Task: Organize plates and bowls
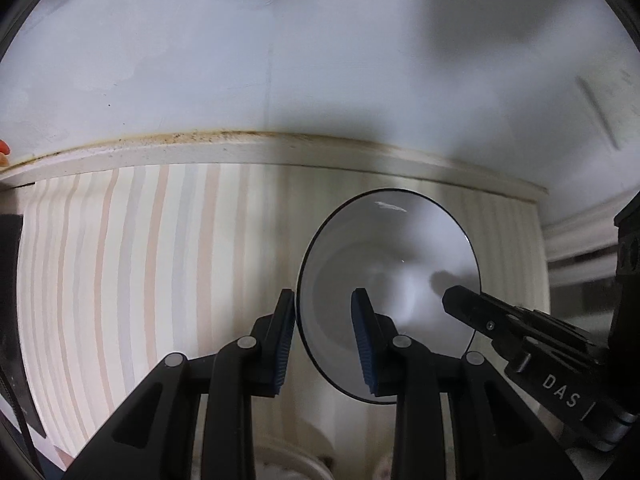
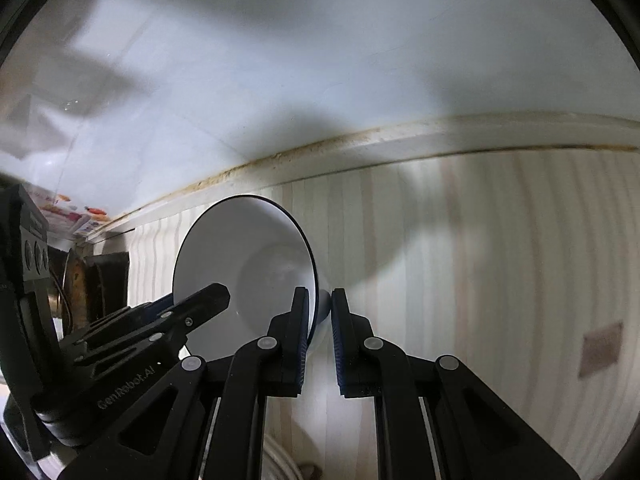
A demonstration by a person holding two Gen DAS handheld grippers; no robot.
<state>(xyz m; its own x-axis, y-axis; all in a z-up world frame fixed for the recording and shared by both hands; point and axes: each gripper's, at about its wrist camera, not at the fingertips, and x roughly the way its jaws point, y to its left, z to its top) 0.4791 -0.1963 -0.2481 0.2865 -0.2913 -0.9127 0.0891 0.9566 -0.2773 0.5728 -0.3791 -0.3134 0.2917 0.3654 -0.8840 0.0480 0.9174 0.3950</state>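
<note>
A white bowl (image 1: 384,248) with a thin dark rim hangs tilted above a pale striped countertop (image 1: 120,264), held from both sides. My left gripper (image 1: 324,336) is shut on its left wall, one blue pad outside and one inside. The right gripper (image 1: 464,300) reaches in from the right and bites the opposite rim. In the right wrist view the same bowl (image 2: 240,240) sits left of centre, my right gripper (image 2: 320,328) is shut on its right rim, and the left gripper (image 2: 208,296) clamps the far side.
A white wall (image 1: 320,60) rises behind a stained ledge (image 1: 240,148) at the counter's back. Another white dish rim (image 2: 280,460) shows below the grippers. Dark items (image 2: 104,280) and a colourful packet (image 2: 68,208) lie at the left. A brown patch (image 2: 600,348) marks the counter on the right.
</note>
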